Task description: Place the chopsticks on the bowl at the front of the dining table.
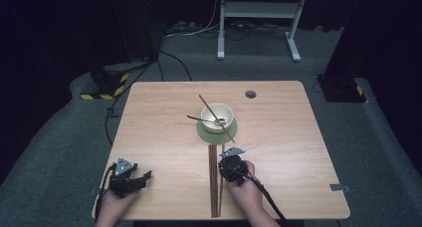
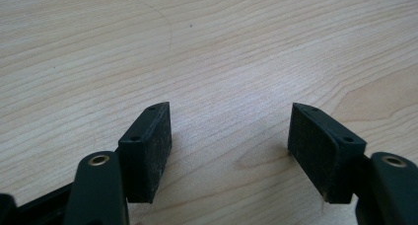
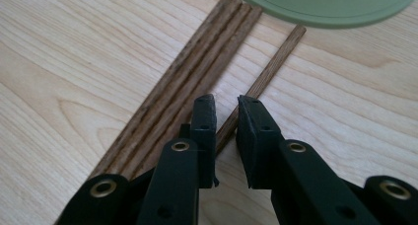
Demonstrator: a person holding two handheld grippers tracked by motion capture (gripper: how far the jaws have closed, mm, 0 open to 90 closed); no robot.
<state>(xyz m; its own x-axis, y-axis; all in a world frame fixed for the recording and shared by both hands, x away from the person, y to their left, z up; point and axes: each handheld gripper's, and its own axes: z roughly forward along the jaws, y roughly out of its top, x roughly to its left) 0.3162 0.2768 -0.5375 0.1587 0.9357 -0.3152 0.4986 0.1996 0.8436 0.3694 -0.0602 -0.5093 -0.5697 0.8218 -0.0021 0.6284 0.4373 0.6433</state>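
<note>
Woodgrain table (image 1: 164,112) spreads bare and broad around the left gripper (image 2: 229,136), whose jaws stand wide over nothing near the front edge. The right gripper (image 3: 226,114) narrows its padded jaws around a single round wooden chopstick (image 3: 276,57), beside the bundled chopsticks (image 3: 197,72) below the green mat (image 3: 325,10).

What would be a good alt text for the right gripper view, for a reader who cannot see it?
The right gripper hangs over a single wooden chopstick, its black jaws nearly closed around it. A bundle of chopsticks lies just beside it on the light wooden table, and a green mat edge shows at the top.
</note>
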